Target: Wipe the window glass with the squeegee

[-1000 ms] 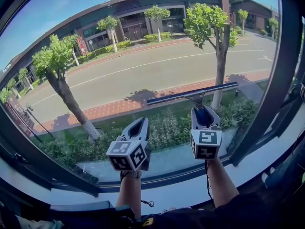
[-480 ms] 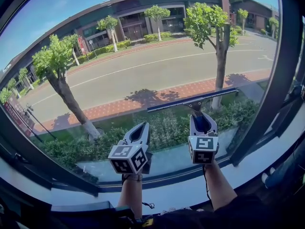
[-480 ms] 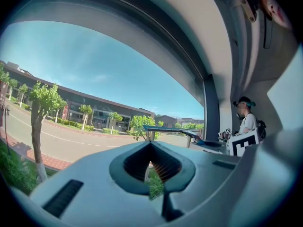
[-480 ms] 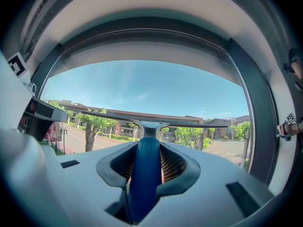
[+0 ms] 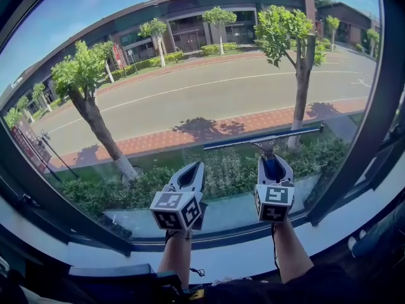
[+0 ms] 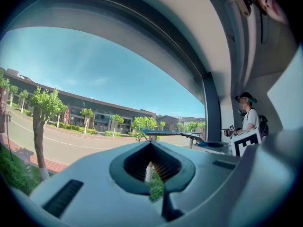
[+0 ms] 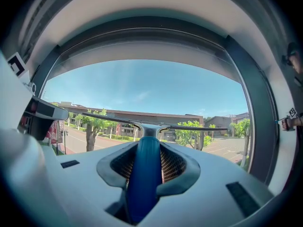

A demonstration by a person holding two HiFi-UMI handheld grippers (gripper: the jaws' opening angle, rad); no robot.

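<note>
The squeegee has a long dark blade (image 5: 262,138) lying almost level against the window glass (image 5: 190,75), low on the pane, and a blue handle (image 5: 271,166). My right gripper (image 5: 272,159) is shut on that handle, below the blade. In the right gripper view the blue handle (image 7: 143,174) runs up between the jaws to the blade (image 7: 189,127). My left gripper (image 5: 192,168) is held beside it to the left, close to the glass, shut and empty. In the left gripper view its jaws (image 6: 151,148) are closed, and the blade (image 6: 173,134) shows to the right.
A dark window frame post (image 5: 364,119) stands just right of the blade's end. The pale sill (image 5: 240,258) runs below both grippers. Outside are trees, a road and a building. A person (image 6: 248,119) stands at the far right in the left gripper view.
My right gripper has drawn the squeegee down the glass, from over the brick pavement outside to over the grass below it. The left gripper has stayed beside it.
</note>
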